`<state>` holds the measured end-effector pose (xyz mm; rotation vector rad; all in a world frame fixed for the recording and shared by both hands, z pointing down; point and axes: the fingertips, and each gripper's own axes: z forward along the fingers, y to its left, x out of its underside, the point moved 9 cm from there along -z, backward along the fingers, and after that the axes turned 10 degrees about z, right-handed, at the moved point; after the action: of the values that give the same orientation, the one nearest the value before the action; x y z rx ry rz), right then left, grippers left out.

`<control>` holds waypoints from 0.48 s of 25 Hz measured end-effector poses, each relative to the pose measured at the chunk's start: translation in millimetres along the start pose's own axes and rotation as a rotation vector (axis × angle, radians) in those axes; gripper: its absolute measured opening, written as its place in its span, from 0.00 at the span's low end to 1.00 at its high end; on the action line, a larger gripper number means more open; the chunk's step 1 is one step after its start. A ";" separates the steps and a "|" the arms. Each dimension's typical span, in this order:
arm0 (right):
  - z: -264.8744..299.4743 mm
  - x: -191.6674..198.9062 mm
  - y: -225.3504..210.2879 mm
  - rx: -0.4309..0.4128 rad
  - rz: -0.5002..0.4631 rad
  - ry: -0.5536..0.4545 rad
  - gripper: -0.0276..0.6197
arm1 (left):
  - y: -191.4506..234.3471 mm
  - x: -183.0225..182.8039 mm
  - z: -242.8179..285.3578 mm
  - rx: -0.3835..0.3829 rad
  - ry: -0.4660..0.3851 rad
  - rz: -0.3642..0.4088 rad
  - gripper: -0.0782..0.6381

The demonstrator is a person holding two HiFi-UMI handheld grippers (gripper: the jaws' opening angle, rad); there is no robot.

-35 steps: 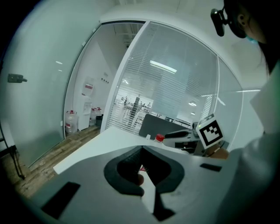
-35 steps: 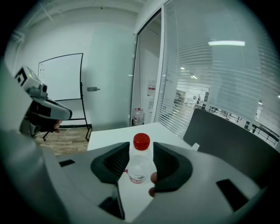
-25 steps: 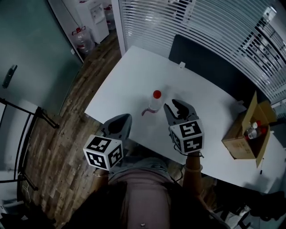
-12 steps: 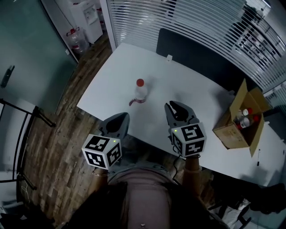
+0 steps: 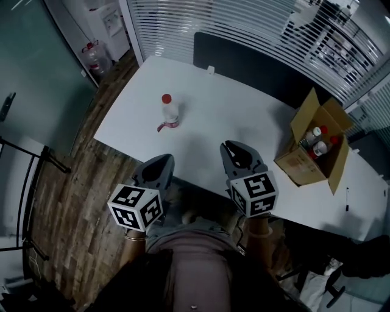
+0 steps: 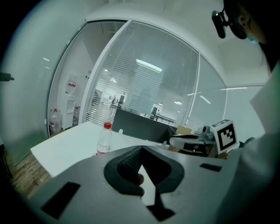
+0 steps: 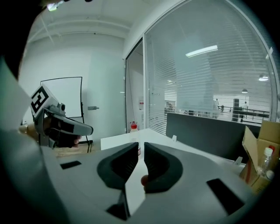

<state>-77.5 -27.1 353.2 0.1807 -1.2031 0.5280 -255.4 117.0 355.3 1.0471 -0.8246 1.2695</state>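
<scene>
Currently | bottle (image 5: 169,113) well beyond both | left gripper (image 6: 141,149) closed | right gripper (image 7: 141,146) slightly apart, empty

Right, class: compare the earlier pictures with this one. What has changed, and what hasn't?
The right gripper, earlier around the bottle, drew back from it; its jaws, now empty, are only a slit apart. The bottle stands upright on the table. The left gripper stayed shut and empty.

We see a long white worktop (image 5: 244,116) over a wood-plank floor (image 5: 55,207). A dark panel (image 5: 244,61) runs along its far edge, in front of a glass wall with slatted blinds (image 5: 244,18). A water dispenser (image 5: 111,17) stands in the corner and a whiteboard (image 7: 68,94) by the pale wall. A strip light (image 7: 201,51) glows beyond the glass.
</scene>
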 end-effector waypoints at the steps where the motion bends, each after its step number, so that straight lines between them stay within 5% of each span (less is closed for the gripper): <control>1: -8.3 3.3 -2.1 0.001 0.004 0.005 0.13 | -8.7 0.7 0.3 0.011 -0.001 0.002 0.12; 12: -107.5 36.6 -34.1 0.115 0.035 0.017 0.13 | -104.0 12.4 5.3 0.101 0.009 0.036 0.12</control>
<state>38.5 -2.3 352.8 0.2529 -1.1618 0.6292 -150.6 117.5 352.3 1.1111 -0.7819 1.3566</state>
